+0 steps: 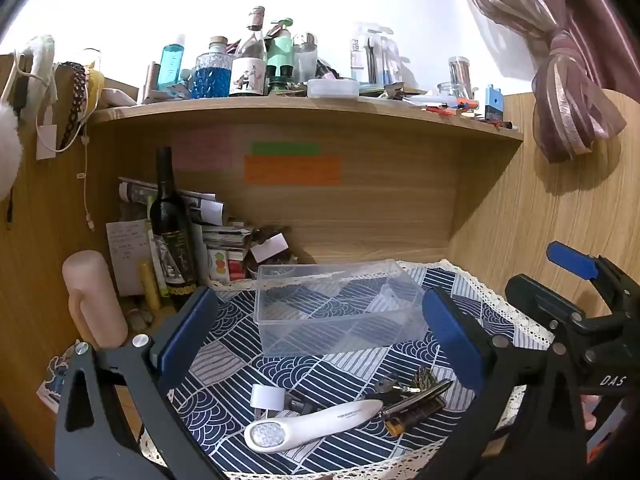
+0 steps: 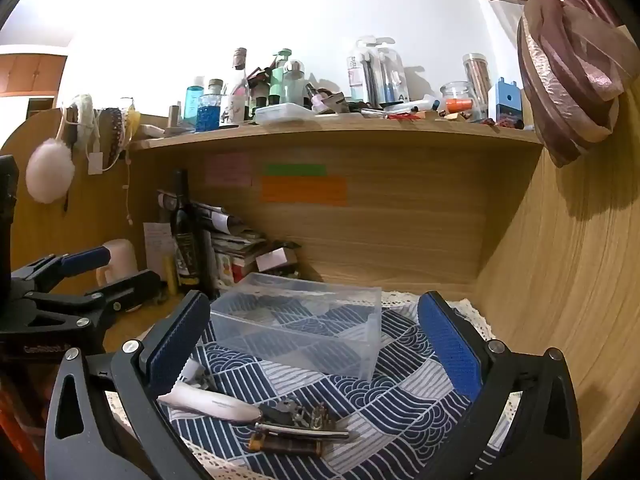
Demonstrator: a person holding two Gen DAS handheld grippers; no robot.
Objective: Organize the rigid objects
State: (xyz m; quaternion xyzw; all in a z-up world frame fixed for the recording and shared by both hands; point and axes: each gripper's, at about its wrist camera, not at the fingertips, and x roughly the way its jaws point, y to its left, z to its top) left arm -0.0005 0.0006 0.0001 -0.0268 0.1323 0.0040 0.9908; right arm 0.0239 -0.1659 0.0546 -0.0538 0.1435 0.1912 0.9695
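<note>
A clear plastic divided box (image 1: pixel 336 308) stands empty on a blue patterned cloth (image 1: pixel 320 372); it also shows in the right wrist view (image 2: pixel 304 328). In front of it lie a white handheld light (image 1: pixel 312 424), a small white block (image 1: pixel 268 397), a bunch of keys (image 1: pixel 400 386), a dark pen (image 1: pixel 420 394) and a brown tube (image 1: pixel 416 414). The light (image 2: pixel 212 402), keys (image 2: pixel 296 410) and brown tube (image 2: pixel 288 446) show in the right wrist view. My left gripper (image 1: pixel 320 336) is open above the cloth. My right gripper (image 2: pixel 316 352) is open and empty.
A dark wine bottle (image 1: pixel 172 232), stacked papers (image 1: pixel 216 220) and a pink cup (image 1: pixel 96 300) crowd the back left. A wooden shelf (image 1: pixel 304 114) overhead carries bottles and clutter. A wooden wall (image 2: pixel 560 300) closes the right side. A pink curtain (image 1: pixel 568 92) hangs above.
</note>
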